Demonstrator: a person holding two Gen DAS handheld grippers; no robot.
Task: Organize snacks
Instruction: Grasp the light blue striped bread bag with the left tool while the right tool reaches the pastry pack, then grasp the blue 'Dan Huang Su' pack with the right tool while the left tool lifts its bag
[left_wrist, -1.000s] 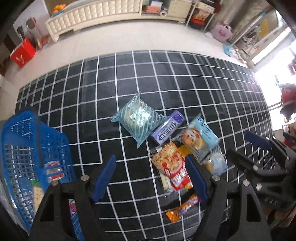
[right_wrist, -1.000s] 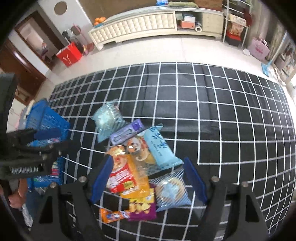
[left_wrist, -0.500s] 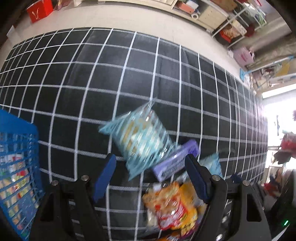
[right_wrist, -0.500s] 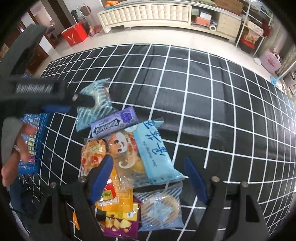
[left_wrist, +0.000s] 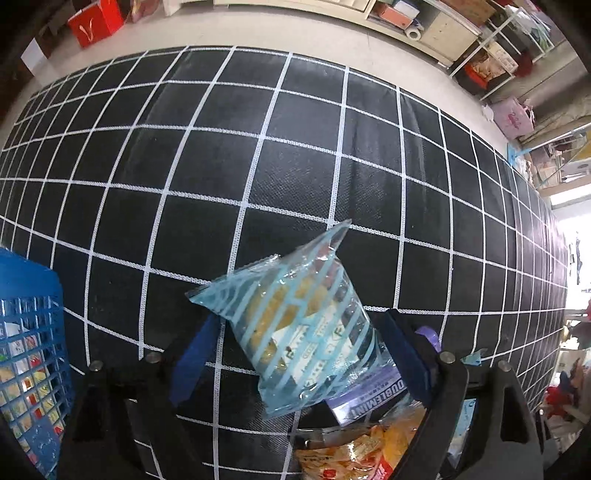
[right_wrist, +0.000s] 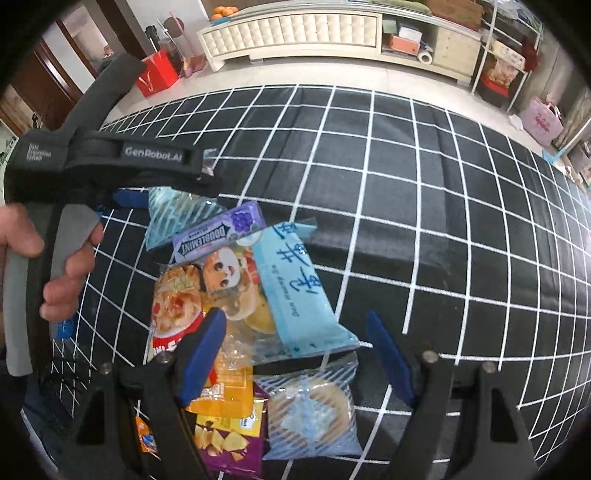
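Note:
A light-blue striped packet (left_wrist: 303, 332) lies on the black grid mat (left_wrist: 295, 166). My left gripper (left_wrist: 299, 352) is open, with one blue finger on each side of that packet and a gap on both sides. A purple Doublemint pack (left_wrist: 373, 400) lies against the packet's near right corner. In the right wrist view the snack pile holds a long pale-blue packet (right_wrist: 299, 288), a panda packet (right_wrist: 225, 280), a red-orange packet (right_wrist: 173, 306) and a round biscuit packet (right_wrist: 310, 410). My right gripper (right_wrist: 295, 356) hangs open over the pile's near end, holding nothing.
A blue plastic basket (left_wrist: 29, 332) with several small packets stands at the left mat edge. A hand (right_wrist: 62, 280) holds the left gripper's handle. A purple chips bag (right_wrist: 229, 443) lies nearest the right gripper. Beyond the mat are bare floor and a white cabinet (right_wrist: 291, 33).
The left gripper has moved forward and down from near the basket until its open fingers straddle the striped packet. The right gripper has come closer to the pile, still open.

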